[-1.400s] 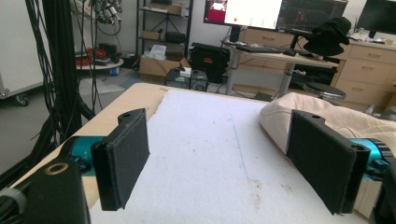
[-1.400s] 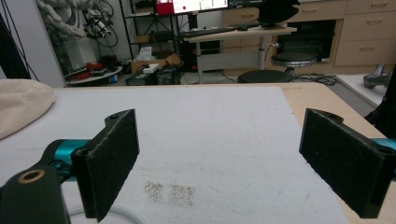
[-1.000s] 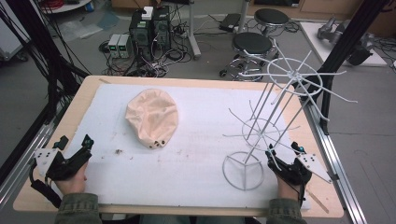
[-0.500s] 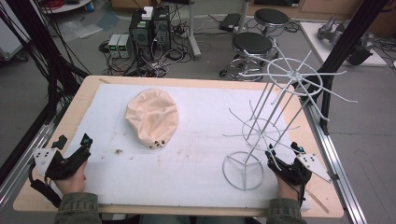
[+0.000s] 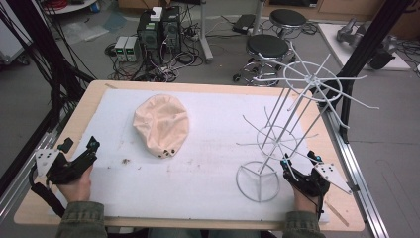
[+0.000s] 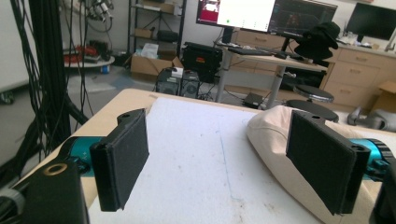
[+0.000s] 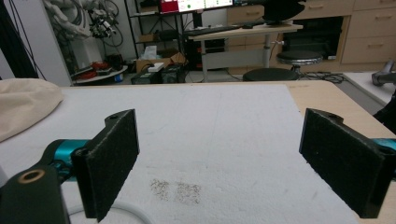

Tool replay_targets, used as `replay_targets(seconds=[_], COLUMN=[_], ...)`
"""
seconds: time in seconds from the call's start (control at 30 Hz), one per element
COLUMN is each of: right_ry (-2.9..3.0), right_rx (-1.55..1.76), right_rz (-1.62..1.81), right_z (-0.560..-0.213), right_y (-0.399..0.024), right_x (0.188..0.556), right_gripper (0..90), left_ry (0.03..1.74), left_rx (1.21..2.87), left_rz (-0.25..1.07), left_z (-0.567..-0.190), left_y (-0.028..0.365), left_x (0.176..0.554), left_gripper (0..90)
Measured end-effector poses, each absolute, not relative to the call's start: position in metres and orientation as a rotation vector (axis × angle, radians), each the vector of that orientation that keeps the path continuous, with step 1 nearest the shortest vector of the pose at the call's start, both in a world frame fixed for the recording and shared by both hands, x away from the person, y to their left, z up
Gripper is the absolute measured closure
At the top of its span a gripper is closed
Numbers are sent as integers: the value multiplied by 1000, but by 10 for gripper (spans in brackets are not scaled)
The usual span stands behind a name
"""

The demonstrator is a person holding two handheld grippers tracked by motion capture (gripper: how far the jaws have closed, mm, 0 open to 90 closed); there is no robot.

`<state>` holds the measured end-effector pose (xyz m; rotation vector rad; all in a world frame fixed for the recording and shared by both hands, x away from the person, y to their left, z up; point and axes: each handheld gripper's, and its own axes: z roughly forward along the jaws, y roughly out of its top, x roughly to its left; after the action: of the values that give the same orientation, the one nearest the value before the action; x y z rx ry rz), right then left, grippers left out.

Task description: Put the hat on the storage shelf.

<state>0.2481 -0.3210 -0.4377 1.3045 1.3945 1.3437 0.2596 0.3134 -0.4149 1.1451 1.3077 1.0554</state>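
Little has shifted since earlier: both hand-held grippers, left point(image 5: 79, 157) and right point(image 5: 298, 165), rest wide open and empty; approach cream cap point(image 5: 161, 124) (left of wire rack point(image 5: 292, 124)) low, gripping its edge.

white mat point(image 5: 208, 163), black stools point(image 5: 267, 47), computers point(image 5: 158, 29)

sleeves point(image 5: 81, 222): olive-green | grippers: black, teal joints, 2 dark pads point(image 6: 125, 156)
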Motion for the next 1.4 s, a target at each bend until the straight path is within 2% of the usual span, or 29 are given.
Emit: replay_targets(seconds=[0.37,0.67,1.4], right_ry=[1396,1388,1393], right_rx=[1302,1305,1301], right_rz=[1339,1338,1344], right_z=[-438,-438,-438], right_y=[-320,-321,-320], right_x=[248,249,249], right_gripper=[112,112,112], left_ry=[1306,1238,1257], left_rx=[1176,1257,1334], left_rz=[1033,1021,937], left_z=[-395,-371,-344], left_y=[312,294,284], left_x=[274,301,364], left_gripper=[213,217,220])
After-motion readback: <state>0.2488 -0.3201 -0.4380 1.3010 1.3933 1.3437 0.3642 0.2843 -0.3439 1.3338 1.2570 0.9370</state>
